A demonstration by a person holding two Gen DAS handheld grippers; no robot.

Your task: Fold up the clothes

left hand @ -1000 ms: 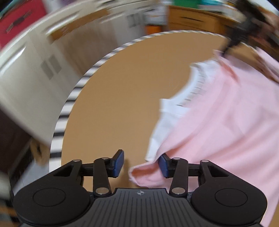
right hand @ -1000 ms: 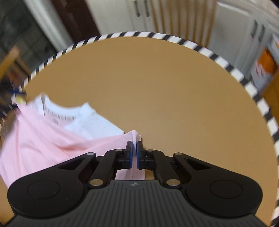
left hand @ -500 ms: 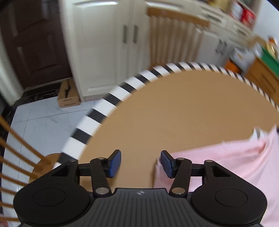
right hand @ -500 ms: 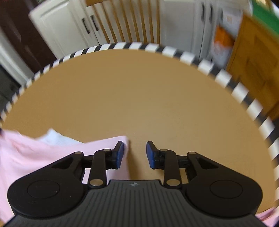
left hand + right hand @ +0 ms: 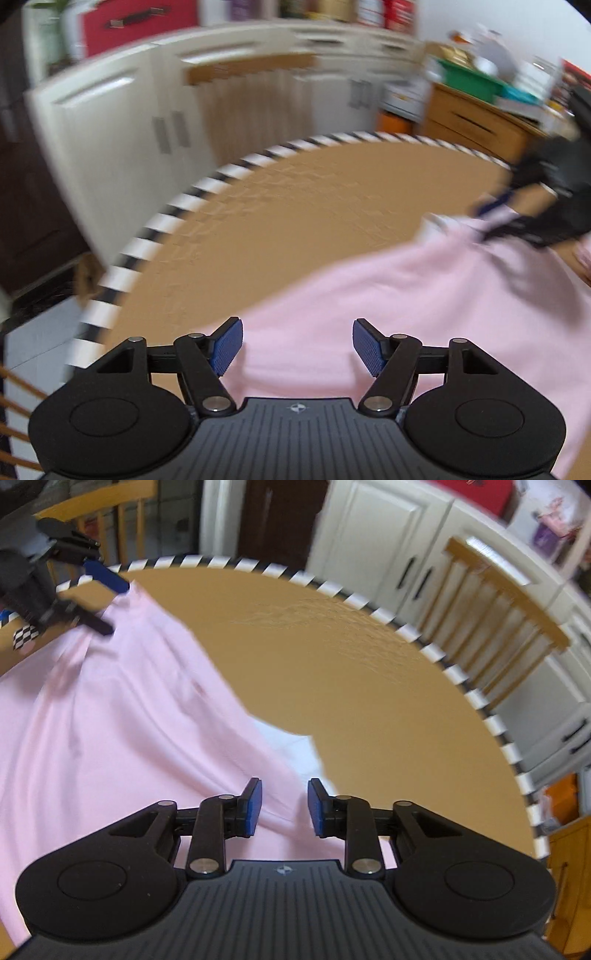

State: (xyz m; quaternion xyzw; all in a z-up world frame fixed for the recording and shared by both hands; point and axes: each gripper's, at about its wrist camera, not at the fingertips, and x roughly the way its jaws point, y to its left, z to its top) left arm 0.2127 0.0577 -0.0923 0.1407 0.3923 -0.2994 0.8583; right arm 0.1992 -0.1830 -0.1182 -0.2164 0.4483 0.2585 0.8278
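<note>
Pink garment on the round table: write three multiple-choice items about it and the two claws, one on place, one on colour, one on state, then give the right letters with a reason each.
1. Where does the pink garment lie on the table, seen from the right wrist?
A. on the left part
B. along the far rim
C. hanging off the right edge

2. What colour is the cloth that peeks out under the pink garment's edge?
A. green
B. white
C. black

3. How do the left claw and the right claw stand?
A. both shut on the garment
B. left shut, right open
C. both open

Answers: 1 A, the pink cloth fills the left of the view while the right is bare tabletop. 2 B, a white patch shows beside the pink edge. 3 C, a clear gap separates each pair of blue pads, with nothing pinched.
</note>
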